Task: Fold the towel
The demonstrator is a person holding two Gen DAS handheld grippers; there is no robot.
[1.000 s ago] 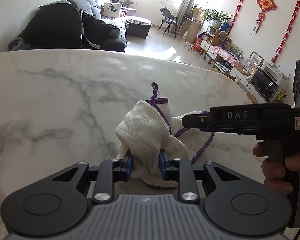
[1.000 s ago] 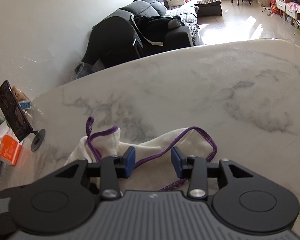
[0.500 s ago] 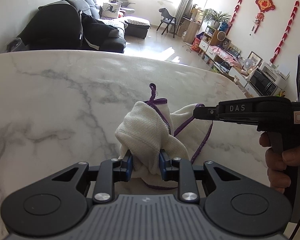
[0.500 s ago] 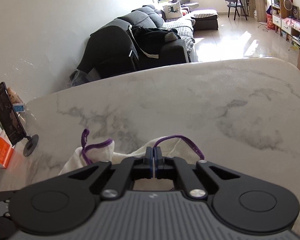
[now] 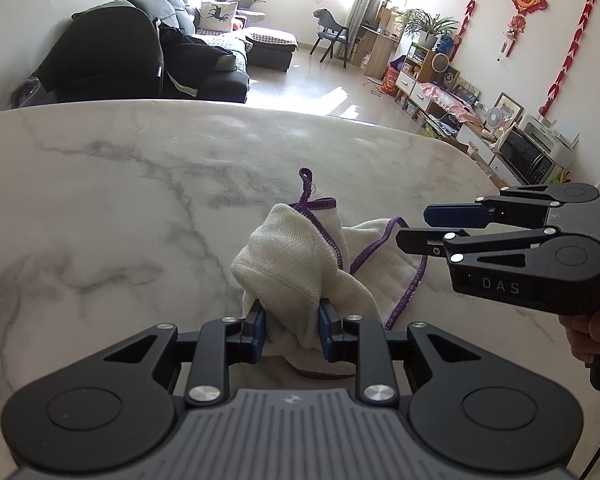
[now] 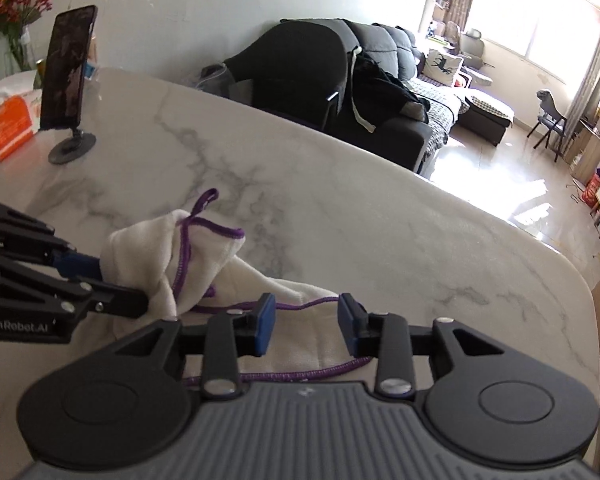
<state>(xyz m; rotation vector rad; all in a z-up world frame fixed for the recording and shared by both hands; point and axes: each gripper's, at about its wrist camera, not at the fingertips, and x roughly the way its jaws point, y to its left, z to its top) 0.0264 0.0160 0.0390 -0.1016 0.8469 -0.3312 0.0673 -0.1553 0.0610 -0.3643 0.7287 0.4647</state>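
pinching bunched towel (image 5: 296, 264), left gripper (image 5: 292, 330) angled down; right gripper (image 6: 306, 322) rolled, just reopened, empty.

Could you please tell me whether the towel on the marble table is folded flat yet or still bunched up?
Bunched up: the towel rises in a crumpled heap, one fold clamped in the left gripper.

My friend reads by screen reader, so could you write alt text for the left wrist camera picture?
A crumpled cream towel with purple stitched edging lies on a white marble table, a bunched fold pinched between the left gripper's blue-padded fingers. The right gripper, held in a hand, hovers open beside the towel's right edge; a sunlit living room lies beyond.
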